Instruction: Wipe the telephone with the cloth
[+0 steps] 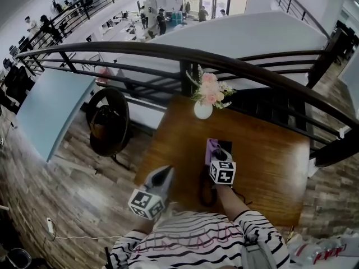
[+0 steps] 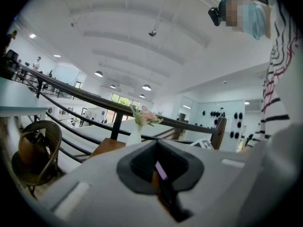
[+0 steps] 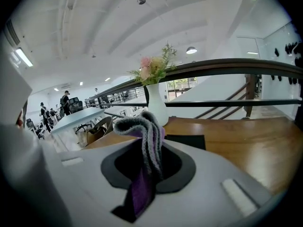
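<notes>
A grey and purple cloth (image 3: 144, 126) is pinched in the tongs of the right gripper (image 1: 217, 156), which is held over the wooden desk (image 1: 269, 167). The cloth's folds are seen standing up above the pressed tongs. A dark shape taken to be the telephone (image 1: 206, 190) lies on the desk just beneath that gripper, partly hidden by it, and a flat black rectangle (image 3: 185, 141) lies ahead of the cloth. The left gripper (image 1: 166, 172) is held off the desk's left edge, its tongs pressed together on nothing. A white vase (image 1: 203, 110) of pink flowers (image 1: 210, 89) is set at the desk's far edge, by the dark railing (image 1: 140, 50).
</notes>
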A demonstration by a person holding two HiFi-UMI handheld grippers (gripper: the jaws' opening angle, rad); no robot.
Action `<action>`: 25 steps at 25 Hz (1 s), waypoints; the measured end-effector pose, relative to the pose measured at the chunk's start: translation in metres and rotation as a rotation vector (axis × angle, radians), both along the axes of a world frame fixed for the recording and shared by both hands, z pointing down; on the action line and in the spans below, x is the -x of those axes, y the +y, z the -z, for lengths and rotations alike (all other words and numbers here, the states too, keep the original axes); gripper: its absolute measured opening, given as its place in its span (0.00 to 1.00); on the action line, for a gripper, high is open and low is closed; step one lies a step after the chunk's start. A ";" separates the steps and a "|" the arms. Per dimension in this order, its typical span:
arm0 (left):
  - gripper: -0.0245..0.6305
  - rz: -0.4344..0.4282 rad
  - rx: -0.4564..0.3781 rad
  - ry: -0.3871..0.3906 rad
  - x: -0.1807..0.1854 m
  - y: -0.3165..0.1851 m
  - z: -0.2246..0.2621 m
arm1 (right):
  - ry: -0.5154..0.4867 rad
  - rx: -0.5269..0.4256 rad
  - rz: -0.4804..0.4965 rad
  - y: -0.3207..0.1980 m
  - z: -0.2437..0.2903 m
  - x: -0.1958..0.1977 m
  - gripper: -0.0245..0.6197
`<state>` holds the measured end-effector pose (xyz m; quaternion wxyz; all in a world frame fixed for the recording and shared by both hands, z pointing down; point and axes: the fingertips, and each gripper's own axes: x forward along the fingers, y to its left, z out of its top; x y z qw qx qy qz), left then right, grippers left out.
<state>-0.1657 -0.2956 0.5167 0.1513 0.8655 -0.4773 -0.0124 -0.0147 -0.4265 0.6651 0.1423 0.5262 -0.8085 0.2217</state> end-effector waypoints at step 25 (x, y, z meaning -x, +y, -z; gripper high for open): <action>0.04 -0.118 0.011 0.023 -0.033 -0.017 -0.003 | 0.078 0.009 -0.229 0.008 -0.002 -0.117 0.12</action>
